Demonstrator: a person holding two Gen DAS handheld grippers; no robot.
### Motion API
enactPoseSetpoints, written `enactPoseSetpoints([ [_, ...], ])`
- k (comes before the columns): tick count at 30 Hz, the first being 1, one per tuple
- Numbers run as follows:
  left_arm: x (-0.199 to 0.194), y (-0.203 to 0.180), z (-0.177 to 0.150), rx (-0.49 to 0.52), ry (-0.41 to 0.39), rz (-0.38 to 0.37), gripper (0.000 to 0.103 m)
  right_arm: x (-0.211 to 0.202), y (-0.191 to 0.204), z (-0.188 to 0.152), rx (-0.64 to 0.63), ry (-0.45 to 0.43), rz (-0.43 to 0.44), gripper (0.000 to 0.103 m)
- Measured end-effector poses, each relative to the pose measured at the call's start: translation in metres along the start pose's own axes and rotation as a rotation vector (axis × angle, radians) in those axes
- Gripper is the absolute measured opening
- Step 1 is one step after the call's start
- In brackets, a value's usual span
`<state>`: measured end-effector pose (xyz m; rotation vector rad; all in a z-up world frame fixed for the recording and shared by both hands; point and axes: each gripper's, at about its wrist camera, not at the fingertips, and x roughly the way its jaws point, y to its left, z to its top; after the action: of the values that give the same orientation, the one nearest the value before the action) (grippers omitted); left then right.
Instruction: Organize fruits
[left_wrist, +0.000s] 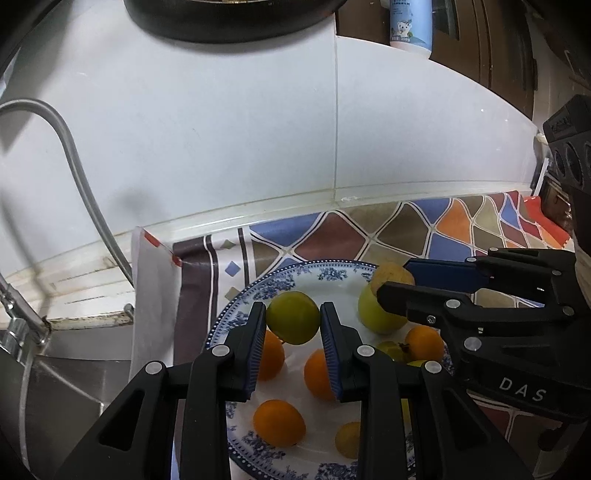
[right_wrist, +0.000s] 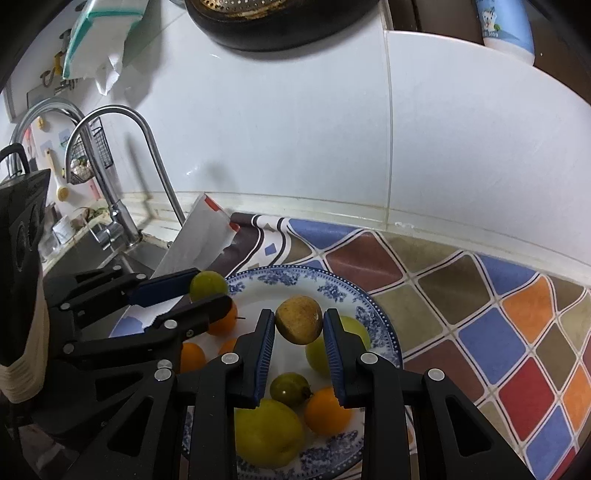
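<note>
Here, through my left wrist view, my left gripper (left_wrist: 293, 317) is pinching a green fruit (left_wrist: 293, 322) between its blue pads, holding it over the blue-patterned plate (left_wrist: 236, 317). Under and beside these tongs, orange fruits (left_wrist: 279, 422) are lying on the plate, and a small yellow one (left_wrist: 347, 439) is sitting near the right finger. Off to the right, my right gripper (left_wrist: 391, 275) is showing side-on, closed on a brownish fruit (left_wrist: 391, 275); a grey hose (left_wrist: 74, 155) is curving at the far left.

From the right wrist view, the brown-yellow fruit (right_wrist: 299, 320) is sitting clamped between my right gripper's (right_wrist: 299, 321) pads, above the same plate (right_wrist: 384, 325). Only here is a big yellow-green fruit (right_wrist: 267, 432) showing just below these tongs, with a small dark green one (right_wrist: 289, 388) beside it. To the left, my left gripper (right_wrist: 207, 288) is holding its green fruit (right_wrist: 208, 285), and beyond it a chrome faucet (right_wrist: 147, 155) is standing over the sink (right_wrist: 92, 258).
</note>
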<state>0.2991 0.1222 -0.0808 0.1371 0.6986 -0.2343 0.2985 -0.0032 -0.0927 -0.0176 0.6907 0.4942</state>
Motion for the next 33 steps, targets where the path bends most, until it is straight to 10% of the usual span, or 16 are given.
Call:
enactPoseSetpoints([
  [16,-0.055,-0.014,-0.009,-0.056,-0.05,0.091,0.04,-0.043,-0.001,-0.009,0.037,-0.046,-0.04,0.029],
  [33,-0.157,-0.047,-0.028,-0.104,-0.171,0.19,0.082,-0.158,0.014,-0.04,0.014,-0.193,-0.201,0.053],
])
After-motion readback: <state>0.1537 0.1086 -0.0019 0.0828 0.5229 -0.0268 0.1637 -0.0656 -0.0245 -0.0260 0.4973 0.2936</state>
